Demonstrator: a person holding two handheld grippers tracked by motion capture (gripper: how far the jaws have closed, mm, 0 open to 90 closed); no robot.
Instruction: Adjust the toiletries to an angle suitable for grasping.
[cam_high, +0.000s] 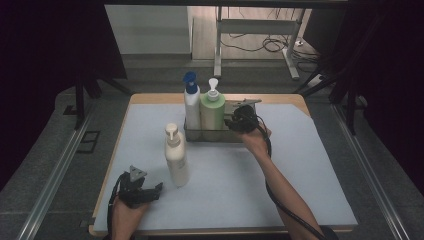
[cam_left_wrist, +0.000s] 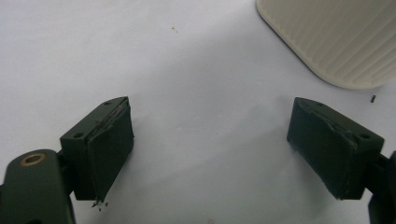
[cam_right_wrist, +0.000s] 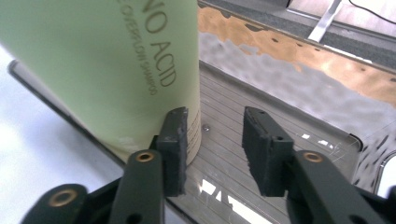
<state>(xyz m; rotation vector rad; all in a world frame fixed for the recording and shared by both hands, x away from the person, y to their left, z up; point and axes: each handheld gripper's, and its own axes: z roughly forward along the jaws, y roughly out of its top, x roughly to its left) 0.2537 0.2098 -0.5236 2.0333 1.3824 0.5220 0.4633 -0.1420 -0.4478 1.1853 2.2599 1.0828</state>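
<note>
Now green bottle (cam_right_wrist: 107, 70) just beside right hand-held gripper (cam_right_wrist: 215, 149), jaws released, nothing between.

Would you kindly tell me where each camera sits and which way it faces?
High view: above the person's side, looking forward and down on the table; both forearms, left gripper, right gripper.
Left gripper view: on the left gripper, facing the mat; open jaws, cream bottle.
Right gripper view: on the right gripper, facing the metal tray; green bottle.
Shared: both bottles appear in the high view too.
</note>
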